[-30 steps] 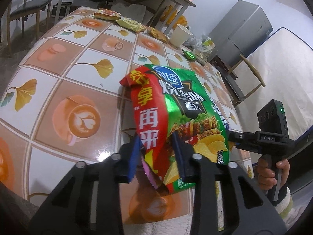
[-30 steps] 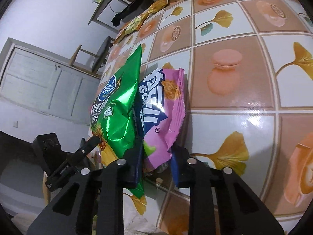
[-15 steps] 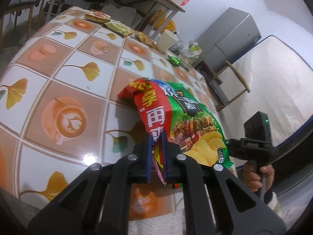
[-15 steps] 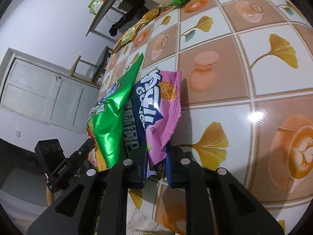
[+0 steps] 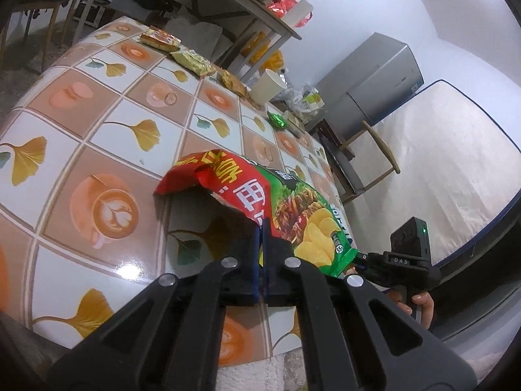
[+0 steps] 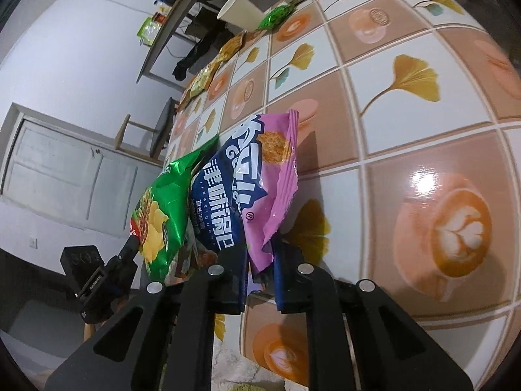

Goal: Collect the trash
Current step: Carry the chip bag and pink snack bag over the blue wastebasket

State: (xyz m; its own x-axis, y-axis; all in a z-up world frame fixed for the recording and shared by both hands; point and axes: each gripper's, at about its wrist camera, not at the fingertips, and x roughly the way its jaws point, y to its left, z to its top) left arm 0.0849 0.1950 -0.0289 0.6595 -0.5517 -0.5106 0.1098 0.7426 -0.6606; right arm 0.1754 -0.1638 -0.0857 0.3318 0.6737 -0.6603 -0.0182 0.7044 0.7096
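The green-and-red chip bag, glossy crinkled foil printed with golden crisps, sits in the lower middle of the left wrist view, its folded red top drooping toward the tiled worktop. The left gripper is pinched tight on the bag's red edge, its blue-padded fingers almost meeting. In the right wrist view the same bag hangs at lower left beside a shiny pink-and-blue snack bag, flat and creased, whose lower corner is clamped in the right gripper. The worktop is smooth and reflective, patterned with ginkgo leaves, macarons and latte cups. Toward the upper middle of the left view stand a white paper cup, a small green wrapper, a yellow packet and an orange-red packet, all well apart from the held bags. A grey cabinet and a pale mattress fill the right side.
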